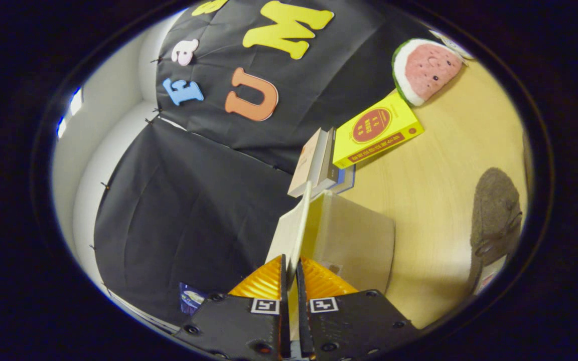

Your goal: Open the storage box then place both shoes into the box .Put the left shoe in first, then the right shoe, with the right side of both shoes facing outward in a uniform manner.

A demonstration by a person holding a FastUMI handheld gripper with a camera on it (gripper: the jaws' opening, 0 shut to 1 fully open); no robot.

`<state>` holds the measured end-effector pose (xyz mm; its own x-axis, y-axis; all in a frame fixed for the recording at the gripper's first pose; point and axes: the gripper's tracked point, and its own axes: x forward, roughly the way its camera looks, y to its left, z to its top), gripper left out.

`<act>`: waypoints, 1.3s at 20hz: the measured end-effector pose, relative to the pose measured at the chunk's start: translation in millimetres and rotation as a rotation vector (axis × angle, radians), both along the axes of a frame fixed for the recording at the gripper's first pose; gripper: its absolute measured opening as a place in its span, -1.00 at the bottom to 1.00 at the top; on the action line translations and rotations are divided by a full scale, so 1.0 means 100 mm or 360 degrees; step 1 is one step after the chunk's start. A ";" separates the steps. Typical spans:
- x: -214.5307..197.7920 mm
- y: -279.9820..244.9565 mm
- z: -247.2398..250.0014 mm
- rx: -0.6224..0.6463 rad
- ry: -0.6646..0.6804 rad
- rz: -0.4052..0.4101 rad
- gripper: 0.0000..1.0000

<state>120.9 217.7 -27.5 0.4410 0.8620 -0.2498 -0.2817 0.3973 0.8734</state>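
Gripper (291,268) pinching box lid (289,230), prob. raised.

Matt translucent plastic box (354,240), fuzzy cloth shoe (494,215), smooth wood table (444,165)

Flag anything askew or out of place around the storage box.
Nothing damaged or spilled. The gripper is shut on the box lid, raised on edge beside the storage box. One shoe lies on the table, outside the box.

Cream storage box (354,240) and lid (289,233), grey-brown shoe (494,215), yellow book (377,131) with red circle, red-and-green watermelon plush (422,67), pale wood bench (444,170)
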 end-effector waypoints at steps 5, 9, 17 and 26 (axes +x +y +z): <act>-0.10 0.31 0.62 -0.0005 -0.0154 0.0008 -0.84; -0.21 0.79 1.03 0.0007 -0.0251 0.0055 -0.77; -0.33 1.92 1.32 0.0004 -0.0367 0.0119 -0.72; -0.45 2.73 1.17 -0.0203 -0.0569 0.0183 0.17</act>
